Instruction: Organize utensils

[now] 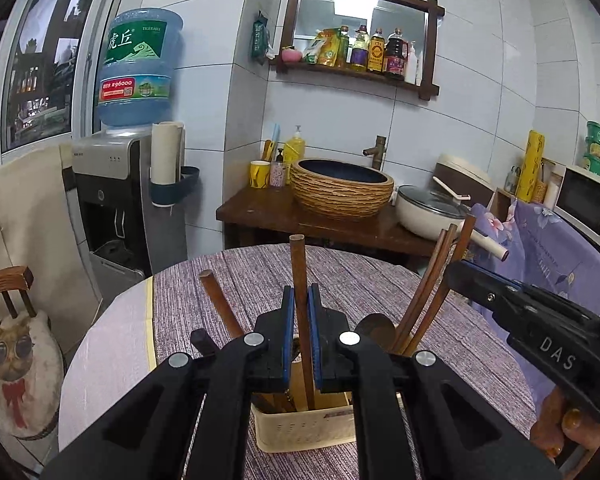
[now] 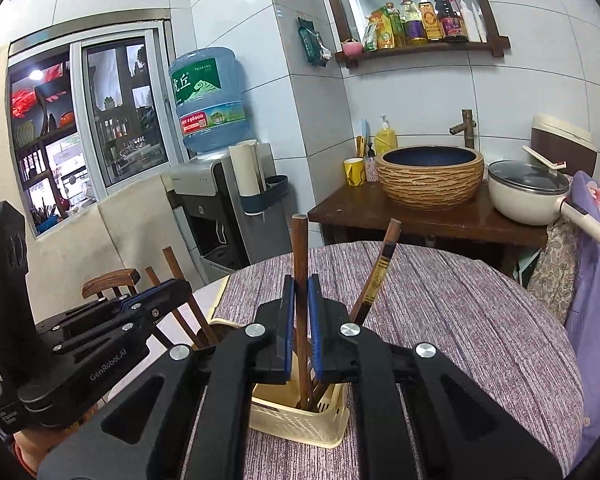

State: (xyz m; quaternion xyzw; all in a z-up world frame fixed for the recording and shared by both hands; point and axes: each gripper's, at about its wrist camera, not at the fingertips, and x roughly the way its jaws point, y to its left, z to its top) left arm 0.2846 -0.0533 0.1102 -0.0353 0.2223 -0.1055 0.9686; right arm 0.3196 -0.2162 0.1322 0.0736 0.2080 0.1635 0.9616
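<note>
Left tongs [image 1: 299,312]: clamped on an upright stick [image 1: 299,276], blue pads against both its sides.
Right tongs [image 2: 299,312]: clamped on a second upright stick [image 2: 301,272] in the same way.
Sticks: brown wood, long axis close to vertical, lower ends down inside the holder, tops well above the pads.
Holder [image 1: 308,428]: cream plastic caddy, standing on the near part of the bench [image 1: 360,280], right below both tongs; compartment for each stick hard to tell.
Other utensils: chopsticks [image 1: 428,292] leaning right out of the holder, one handle [image 1: 220,302] leaning left; a dark patterned chopstick [image 2: 378,276] tilted right in the right wrist view.
Key relation: each stick in line with its own tongs and straight over the holder, so likely just a release or a short push down along the stick's axis.
Nearer hand: neither; both over the holder, side by side and close.
Risk: tongs crowding each other, or a stick tipping against the leaning ones.
</note>
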